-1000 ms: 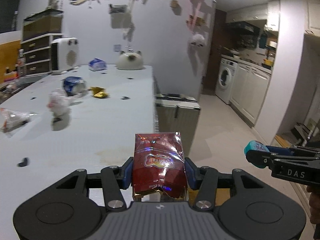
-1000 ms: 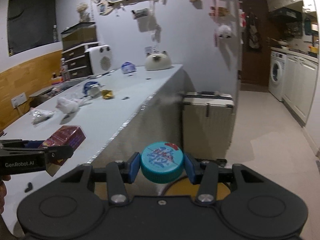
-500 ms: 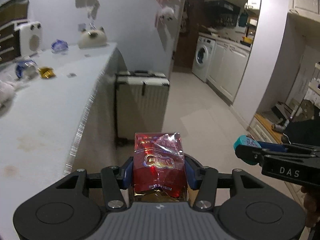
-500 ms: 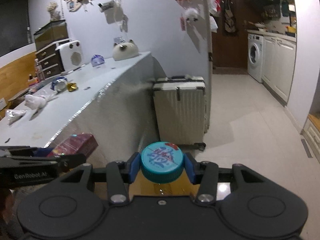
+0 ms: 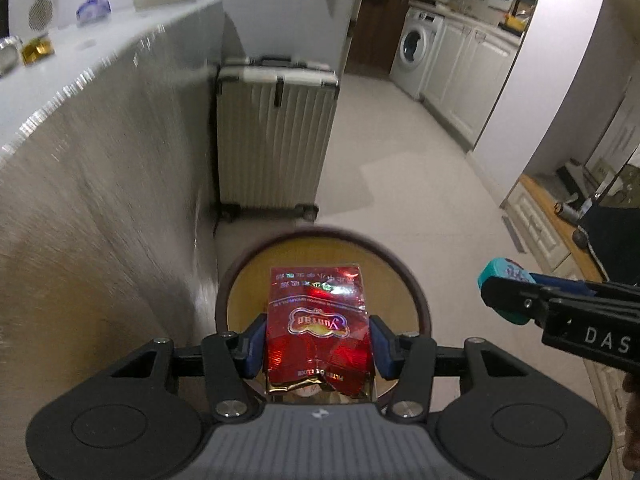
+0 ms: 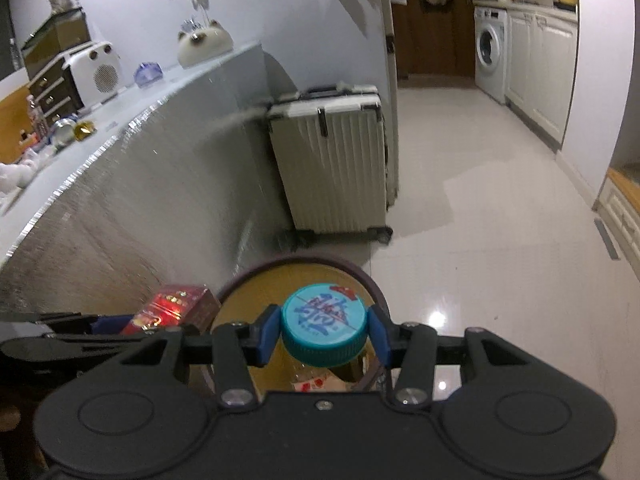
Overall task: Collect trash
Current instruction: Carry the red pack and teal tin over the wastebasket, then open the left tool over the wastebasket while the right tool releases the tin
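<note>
While both tools hang over the round bin (image 5: 420,292) on the floor by the worktop's (image 5: 80,92) end wall: left tool (image 5: 318,346) clamps a red foil packet (image 5: 318,320), long axis pointing away; right tool (image 6: 323,330) pinches a teal-capped bottle (image 6: 323,322), bin mouth directly beneath; suitcase (image 5: 276,136) beyond.

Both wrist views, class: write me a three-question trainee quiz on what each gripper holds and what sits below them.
1. True or false: the left gripper is shut on a red packet.
2. What is clamped in the right gripper? A) a gold wrapper B) a bottle with a teal cap C) nothing
3. Fill in: under both grippers stands a round ____ with a dark rim and a yellowish inside.

Key
1. True; its blue pads press on the packet's sides.
2. B; the pads grip the cap.
3. Bin, which stands on the floor beside the suitcase.
</note>
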A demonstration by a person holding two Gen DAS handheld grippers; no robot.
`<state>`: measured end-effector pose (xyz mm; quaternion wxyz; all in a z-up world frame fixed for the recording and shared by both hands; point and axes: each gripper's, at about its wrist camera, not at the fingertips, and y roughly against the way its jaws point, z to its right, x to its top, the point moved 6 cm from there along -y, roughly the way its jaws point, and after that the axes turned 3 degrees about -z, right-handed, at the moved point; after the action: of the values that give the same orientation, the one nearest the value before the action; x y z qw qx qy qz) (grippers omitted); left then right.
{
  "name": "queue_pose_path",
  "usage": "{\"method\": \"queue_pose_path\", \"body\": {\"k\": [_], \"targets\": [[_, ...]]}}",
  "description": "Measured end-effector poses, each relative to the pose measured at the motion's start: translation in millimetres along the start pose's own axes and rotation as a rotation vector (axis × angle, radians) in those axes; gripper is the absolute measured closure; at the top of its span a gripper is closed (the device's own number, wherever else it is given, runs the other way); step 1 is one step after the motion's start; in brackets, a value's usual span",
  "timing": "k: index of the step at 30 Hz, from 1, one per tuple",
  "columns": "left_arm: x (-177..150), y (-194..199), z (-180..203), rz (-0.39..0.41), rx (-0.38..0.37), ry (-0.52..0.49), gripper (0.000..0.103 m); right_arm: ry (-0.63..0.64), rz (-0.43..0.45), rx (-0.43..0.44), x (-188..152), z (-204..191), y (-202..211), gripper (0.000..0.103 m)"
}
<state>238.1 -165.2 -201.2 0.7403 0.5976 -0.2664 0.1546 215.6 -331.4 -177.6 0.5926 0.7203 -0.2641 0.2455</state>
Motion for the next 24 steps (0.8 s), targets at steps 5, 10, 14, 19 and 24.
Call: {"method": "queue_pose_path", "body": {"k": [5,10,14,19,24], "targets": [[-2.6,-34.7,-10.4,-0.055,0.01,0.016,0.051,-0.01,-0.064,-0.012,-7.0,5.0,-32.4,0.055],[-5.2,-60.1,-20.0,-0.096,0.017,0.027,0.051,-0.022,-0.114,-0.022,-10.2,7.6,-62.7,0.055],[-5.9,-78.7,-26.9,-0.117,0.028,0.035,0.051,-0.019,-0.149,-0.025,-12.9,7.6,-83.7,0.055],[-8.3,-99.6,-33.6,-0.145,0.03,0.055,0.051,-0.018,-0.188,-0.029,-18.1,8.2,-105.2,0.055],[-7.0,-111.8,-37.4,-0.159,0.014,0.075,0.051,-0.027,-0.216,-0.03,-22.9,10.0,-120.4,0.055]]}}
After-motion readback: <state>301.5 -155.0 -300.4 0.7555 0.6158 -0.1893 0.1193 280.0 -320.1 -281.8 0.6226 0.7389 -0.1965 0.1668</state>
